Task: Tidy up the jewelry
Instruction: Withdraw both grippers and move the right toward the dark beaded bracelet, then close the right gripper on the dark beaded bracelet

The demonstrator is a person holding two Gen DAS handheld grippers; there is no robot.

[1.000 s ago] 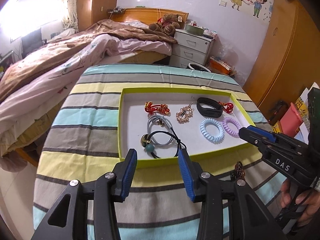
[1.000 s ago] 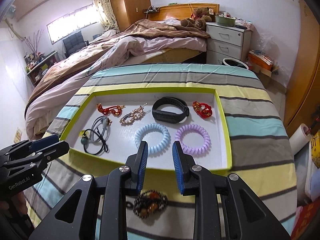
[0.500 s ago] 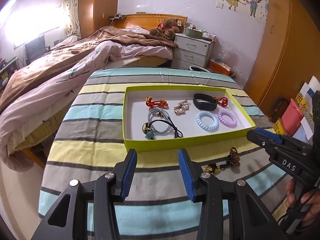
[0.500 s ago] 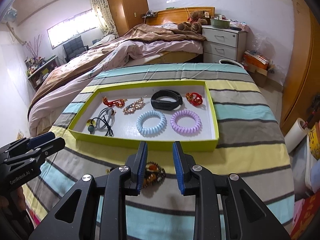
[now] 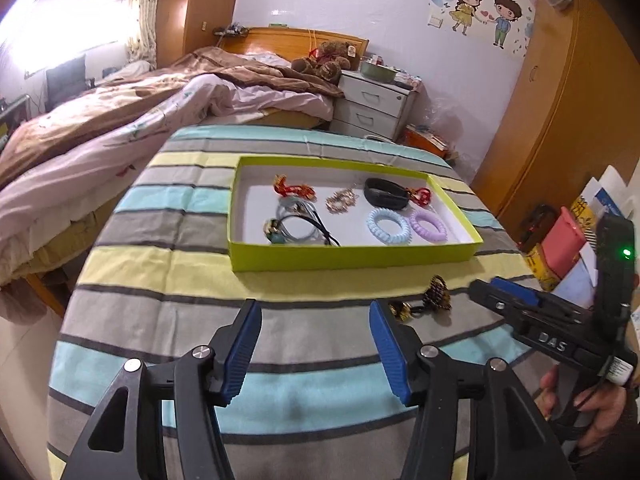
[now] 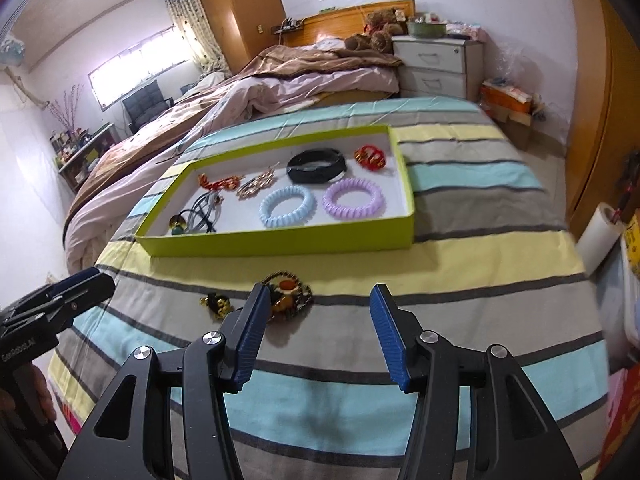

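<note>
Two loose pieces, a beaded bracelet [image 6: 287, 294] and a small gold trinket [image 6: 216, 304], lie on the striped surface [image 6: 440, 272] just outside the green tray [image 6: 280, 246]. Right gripper [image 6: 316, 334] and left gripper [image 5: 314, 350] hover empty, fingers spreading wider. I judge it best to straddle the bracelet fully, then pinch low against the cloth.

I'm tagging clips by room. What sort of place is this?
A home bedroom, most likely. An unmade bed with a wooden headboard stands behind the striped table, a white nightstand sits beside it with a teddy bear close by, and a wardrobe lines the wall.
</note>
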